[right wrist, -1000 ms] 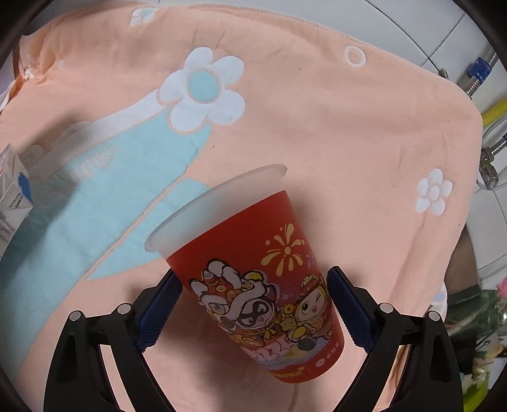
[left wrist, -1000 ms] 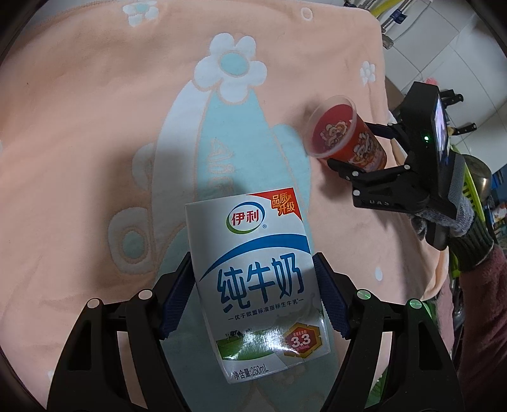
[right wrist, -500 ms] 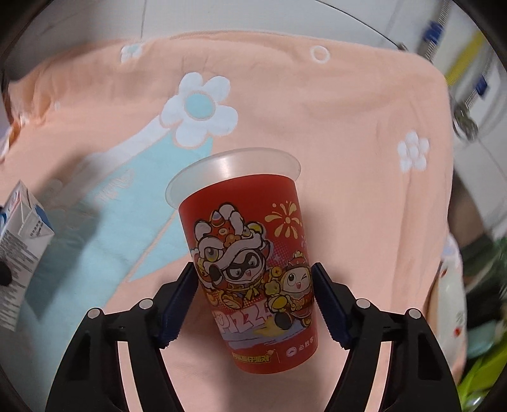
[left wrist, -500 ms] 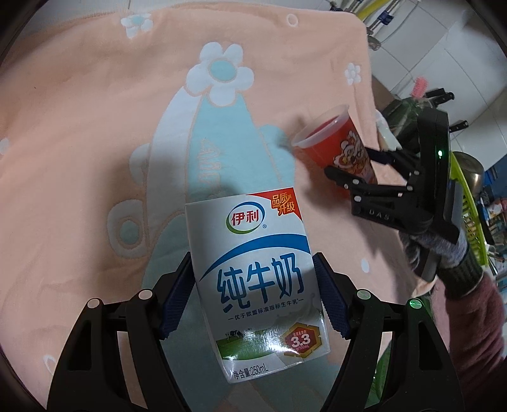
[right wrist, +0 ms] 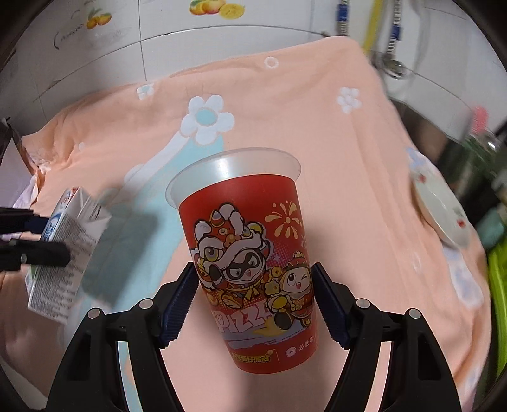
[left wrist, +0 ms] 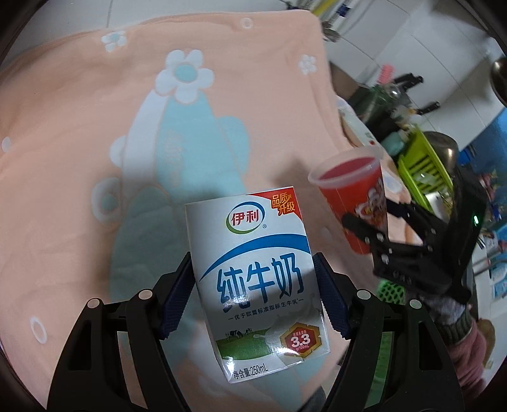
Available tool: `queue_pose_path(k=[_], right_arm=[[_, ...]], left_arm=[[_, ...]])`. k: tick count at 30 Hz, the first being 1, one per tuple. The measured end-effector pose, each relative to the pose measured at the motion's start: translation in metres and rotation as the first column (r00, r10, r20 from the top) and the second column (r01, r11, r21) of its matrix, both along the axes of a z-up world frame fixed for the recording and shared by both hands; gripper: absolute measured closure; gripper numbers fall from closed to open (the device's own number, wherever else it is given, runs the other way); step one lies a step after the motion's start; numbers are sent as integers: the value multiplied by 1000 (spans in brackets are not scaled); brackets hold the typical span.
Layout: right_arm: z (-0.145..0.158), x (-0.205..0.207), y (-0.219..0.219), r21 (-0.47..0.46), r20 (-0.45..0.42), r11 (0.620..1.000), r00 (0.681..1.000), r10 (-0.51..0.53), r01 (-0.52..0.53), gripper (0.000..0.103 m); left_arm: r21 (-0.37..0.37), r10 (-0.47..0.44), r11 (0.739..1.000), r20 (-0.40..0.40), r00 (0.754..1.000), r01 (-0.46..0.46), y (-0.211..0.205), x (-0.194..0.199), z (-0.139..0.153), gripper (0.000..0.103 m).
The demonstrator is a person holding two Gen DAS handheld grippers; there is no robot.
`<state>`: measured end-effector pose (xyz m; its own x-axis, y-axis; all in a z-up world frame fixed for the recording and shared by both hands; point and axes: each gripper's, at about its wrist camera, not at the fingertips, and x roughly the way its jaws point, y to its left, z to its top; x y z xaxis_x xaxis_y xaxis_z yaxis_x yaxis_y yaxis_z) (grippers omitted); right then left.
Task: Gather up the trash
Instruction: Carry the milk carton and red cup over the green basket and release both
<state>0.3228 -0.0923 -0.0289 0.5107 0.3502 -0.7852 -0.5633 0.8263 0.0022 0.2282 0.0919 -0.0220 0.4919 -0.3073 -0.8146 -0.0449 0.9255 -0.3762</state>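
Observation:
A white and blue milk carton [left wrist: 253, 247] is clamped between the blue pads of my left gripper [left wrist: 255, 294], lifted above the blanket. From the right wrist view the same carton [right wrist: 66, 253] hangs at the left in the left gripper [right wrist: 35, 236]. A red plastic cup [right wrist: 250, 253] with cartoon lion print and a clear rim stands nearly upright in my right gripper [right wrist: 253, 304], whose pads press on its sides. In the left wrist view the cup [left wrist: 355, 190] and the right gripper [left wrist: 377, 218] sit at the right, over the blanket's edge.
A peach blanket [left wrist: 79, 126] with white flowers covers the surface below. Off its right edge are a green basket [left wrist: 421, 164], a white plate [right wrist: 440, 209] and kitchen clutter. A tiled wall [right wrist: 126, 47] and pipes [right wrist: 374, 25] lie behind. A gloved hand with a pink sleeve [left wrist: 469, 345] holds the right gripper.
The right gripper closed onto the cup, turned it from tilted to nearly upright and carried it up and rightward towards the blanket's edge. The left gripper rose a little with the carton.

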Motion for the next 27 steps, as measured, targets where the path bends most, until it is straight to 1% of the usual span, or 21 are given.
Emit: queue_pose_path(k=[4,7,15,19,24,27], right_arm=[[8,-40,-26,9,19,999,998,-52,51,34],[13,-73,-50,42,18,994,994,-106,105,34],[11,-136,-111,73,20,969,971,-238,236,34],[7,-161,-146,67,17,948,950,-312,310,33],[-3,-189,-194,63,2,908,910,-415,414,33],[-13,-205,-221,64,-25,879,881,-472,473,33]], left_arm=[[-8,-46,999,15,999,46,-24,-17,5,31],[-19,-86,996,17,996,86,-45,-29,7,31],[-37,-193,980,34,981,194,-104,-51,11,31],[-48,-240,969,33,970,241,-131,-57,9,31],[-59,-299,952,16,954,299,-165,-65,1,31],[-63,-330,942,10,944,330,-184,-69,-2,31]])
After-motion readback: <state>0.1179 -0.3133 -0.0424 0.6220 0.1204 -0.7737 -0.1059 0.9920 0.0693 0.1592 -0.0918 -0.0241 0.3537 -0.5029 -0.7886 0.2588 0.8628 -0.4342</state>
